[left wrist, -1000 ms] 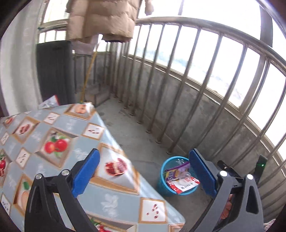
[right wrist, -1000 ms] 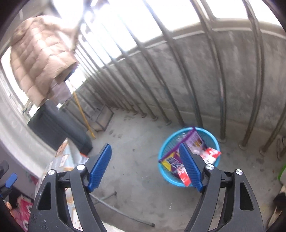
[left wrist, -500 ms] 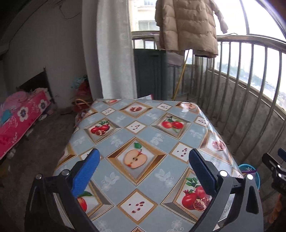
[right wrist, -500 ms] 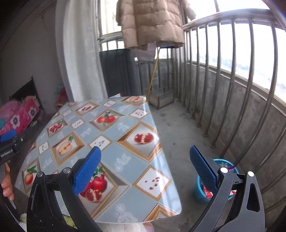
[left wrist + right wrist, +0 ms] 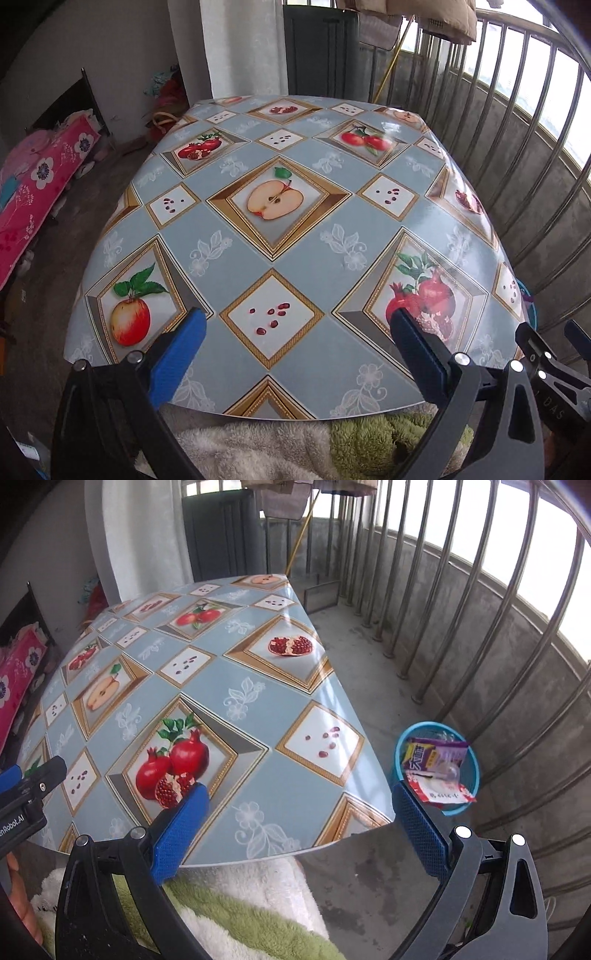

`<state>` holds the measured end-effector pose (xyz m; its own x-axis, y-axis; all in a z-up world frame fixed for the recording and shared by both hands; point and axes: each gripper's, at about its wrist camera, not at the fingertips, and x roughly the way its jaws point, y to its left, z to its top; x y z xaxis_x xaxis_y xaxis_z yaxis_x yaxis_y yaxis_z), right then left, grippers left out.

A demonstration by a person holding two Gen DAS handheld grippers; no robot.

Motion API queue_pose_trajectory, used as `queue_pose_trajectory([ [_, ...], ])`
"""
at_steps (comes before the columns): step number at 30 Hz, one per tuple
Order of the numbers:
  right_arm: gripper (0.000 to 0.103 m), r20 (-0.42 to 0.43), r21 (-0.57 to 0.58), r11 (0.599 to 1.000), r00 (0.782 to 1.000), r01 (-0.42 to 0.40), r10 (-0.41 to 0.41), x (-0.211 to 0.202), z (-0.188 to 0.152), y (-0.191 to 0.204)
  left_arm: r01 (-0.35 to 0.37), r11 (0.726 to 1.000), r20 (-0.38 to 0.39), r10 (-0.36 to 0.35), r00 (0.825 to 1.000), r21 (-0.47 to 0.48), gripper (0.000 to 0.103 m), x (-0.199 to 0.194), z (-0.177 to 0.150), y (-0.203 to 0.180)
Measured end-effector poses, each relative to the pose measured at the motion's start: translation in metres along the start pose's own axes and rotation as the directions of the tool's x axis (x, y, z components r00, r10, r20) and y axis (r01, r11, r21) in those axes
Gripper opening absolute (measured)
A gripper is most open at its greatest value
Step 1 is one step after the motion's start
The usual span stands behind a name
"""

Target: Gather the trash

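Note:
A blue mesh trash basket (image 5: 402, 738) stands on the concrete floor right of the table, holding several snack wrappers (image 5: 436, 757); a sliver of it shows past the table edge in the left wrist view (image 5: 529, 299). My left gripper (image 5: 295, 343) is open and empty above the near edge of the table with a fruit-pattern cloth (image 5: 280, 236). My right gripper (image 5: 295, 818) is open and empty over the table's near right corner (image 5: 236, 701), left of the basket. No trash shows on the tabletop.
A metal balcony railing (image 5: 480, 602) on a low concrete wall runs along the right. A fluffy white and green garment (image 5: 295, 446) lies below the grippers. A pink flowered bed (image 5: 33, 184) is at the left. A dark cabinet (image 5: 317, 51) stands behind the table.
Both grippers swung from the basket and railing back to the table and now sit lower over its near edge. Both stayed open and empty.

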<state>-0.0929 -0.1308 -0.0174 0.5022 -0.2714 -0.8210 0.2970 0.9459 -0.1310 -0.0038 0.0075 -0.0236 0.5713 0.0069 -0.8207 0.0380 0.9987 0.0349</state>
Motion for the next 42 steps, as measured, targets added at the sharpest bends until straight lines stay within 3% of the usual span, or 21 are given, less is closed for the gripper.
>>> queue_pose_trajectory([
  [5,0.095,0.007,-0.029,0.998,0.999,0.052,-0.051,-0.002,-0.004,-0.006,0.0,1.0,-0.006,0.0,1.0,0.025,0.098,0.002,0.002,-0.01],
  [16,0.095,-0.03,0.038,0.995,0.995,0.092,-0.091,0.004,-0.009,-0.03,0.004,0.997,-0.021,-0.002,1.0,0.08,0.098,0.006,0.005,-0.023],
  [42,0.095,-0.016,0.039,0.994,0.994,0.105,-0.104,-0.001,-0.009,-0.036,0.032,0.993,-0.004,-0.032,0.999,0.116,0.097,-0.001,0.005,-0.031],
])
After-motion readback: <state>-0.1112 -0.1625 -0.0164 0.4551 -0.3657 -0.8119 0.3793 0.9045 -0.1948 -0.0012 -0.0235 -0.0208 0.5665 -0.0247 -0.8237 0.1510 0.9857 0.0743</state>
